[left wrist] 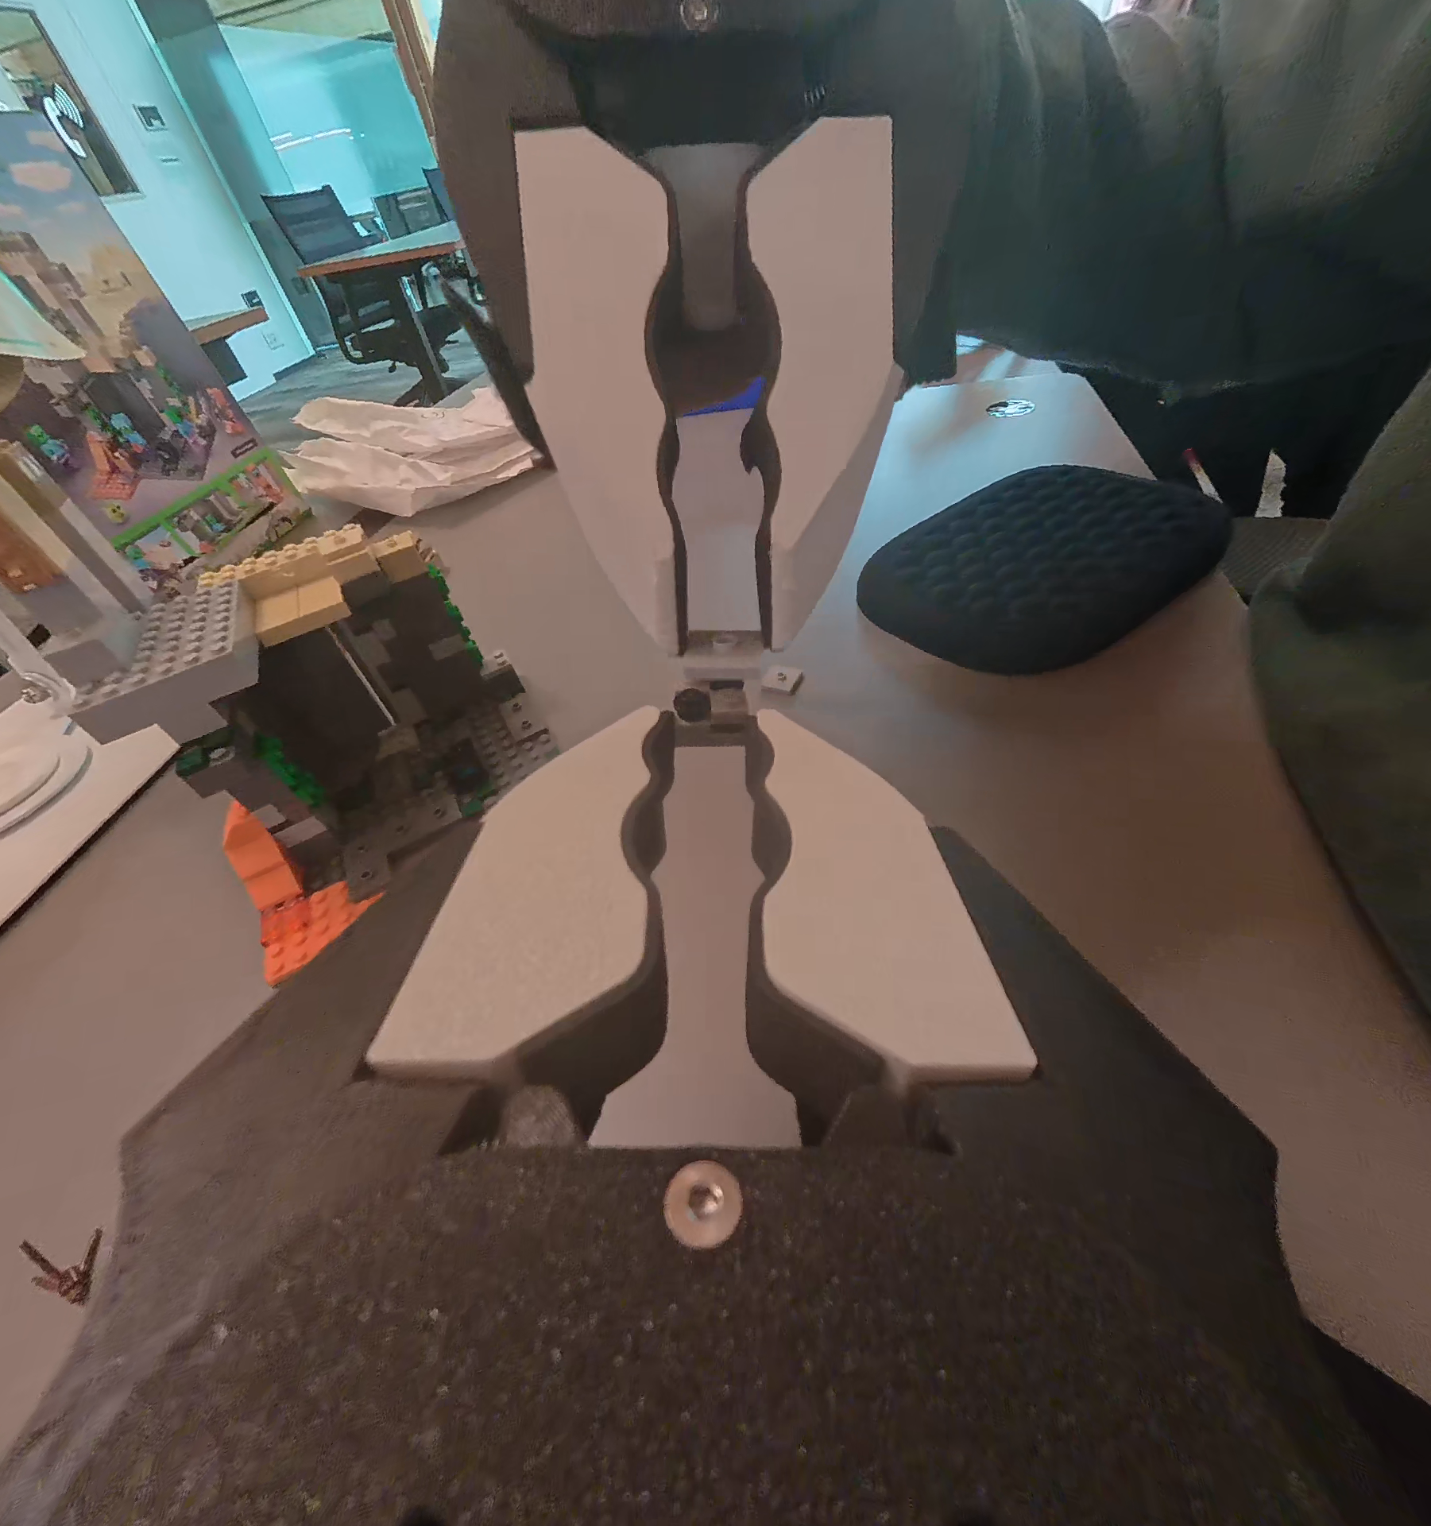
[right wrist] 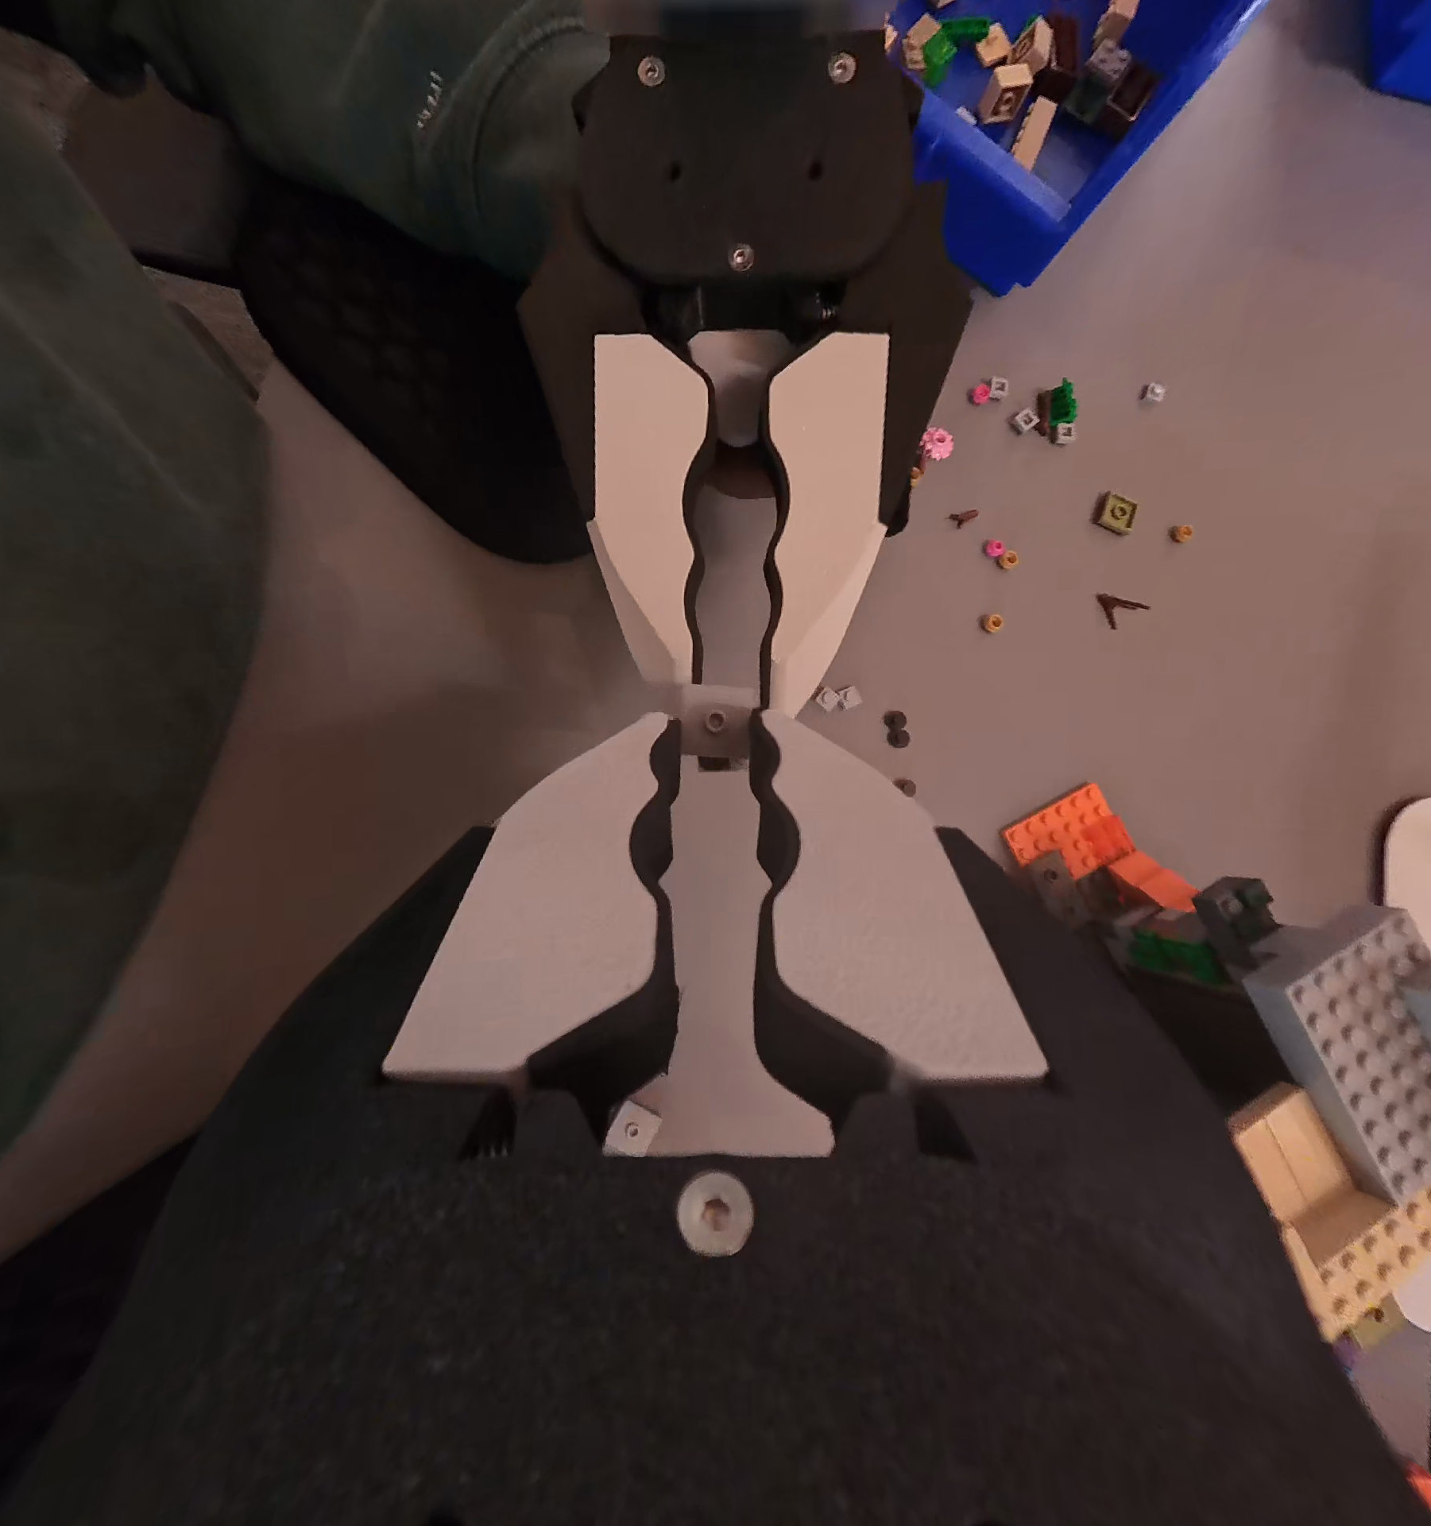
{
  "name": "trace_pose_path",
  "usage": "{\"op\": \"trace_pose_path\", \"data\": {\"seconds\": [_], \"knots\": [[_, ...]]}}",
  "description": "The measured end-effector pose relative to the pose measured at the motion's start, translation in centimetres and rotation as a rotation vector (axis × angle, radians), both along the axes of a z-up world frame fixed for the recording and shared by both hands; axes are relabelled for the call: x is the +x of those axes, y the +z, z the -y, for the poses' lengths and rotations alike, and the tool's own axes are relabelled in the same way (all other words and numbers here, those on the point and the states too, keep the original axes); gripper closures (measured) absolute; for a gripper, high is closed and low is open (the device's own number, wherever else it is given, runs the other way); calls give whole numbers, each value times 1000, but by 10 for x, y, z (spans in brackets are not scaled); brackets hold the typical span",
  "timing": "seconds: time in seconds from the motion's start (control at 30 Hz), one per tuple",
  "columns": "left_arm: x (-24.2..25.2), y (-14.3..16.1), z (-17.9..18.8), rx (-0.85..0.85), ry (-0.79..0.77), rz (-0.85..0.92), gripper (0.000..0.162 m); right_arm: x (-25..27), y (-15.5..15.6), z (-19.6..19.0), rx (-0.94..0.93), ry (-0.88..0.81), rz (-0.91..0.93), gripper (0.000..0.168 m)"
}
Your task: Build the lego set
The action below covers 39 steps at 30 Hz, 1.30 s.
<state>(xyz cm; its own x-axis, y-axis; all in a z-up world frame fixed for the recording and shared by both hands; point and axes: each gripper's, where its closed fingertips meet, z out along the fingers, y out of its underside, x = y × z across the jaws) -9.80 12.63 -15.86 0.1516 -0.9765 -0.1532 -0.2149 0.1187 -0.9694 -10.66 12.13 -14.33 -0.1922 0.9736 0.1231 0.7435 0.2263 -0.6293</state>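
Set box: a printed lego box (left wrist: 76, 347) stands at the far left of the tabletop (left wrist: 1025, 867).
Model: the part-built lego model (left wrist: 324, 702), in grey, tan, green and orange, stands on the tabletop just right of the box and left of both grippers.
Paper bags: crumpled white bags (left wrist: 423, 446) lie behind the model.
Left gripper: the left gripper (left wrist: 713, 720) meets the other tip to tip; its jaws are nearly closed, pinching a small dark piece (left wrist: 710, 707).
Right gripper: the right gripper (right wrist: 716, 735) faces it; its jaws are narrowed onto a light grey studded piece (right wrist: 717, 728), which touches the dark piece.
Loose plate: one small grey plate (left wrist: 782, 679) lies just right of the tips.
Cushion: a black textured pad (left wrist: 1042, 570) lies further right.
Loose parts: pink, tan and brown bits (right wrist: 1058, 512) are scattered on the tabletop.
Bin: a blue bin (right wrist: 1017, 215) holds more bricks.
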Motion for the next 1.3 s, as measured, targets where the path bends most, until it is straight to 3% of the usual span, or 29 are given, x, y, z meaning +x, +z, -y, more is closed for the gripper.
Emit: {"op": "trace_pose_path", "data": {"seconds": [0.53, 1.3], "knots": [[3, 0, 10, -4, -52, -3, 146, 5, -8, 5, -13, 44, 69, 152], [3, 3, 14, -24, -81, 27, 146, 4, -3, 10, -78, 72, 27, 150]]}}
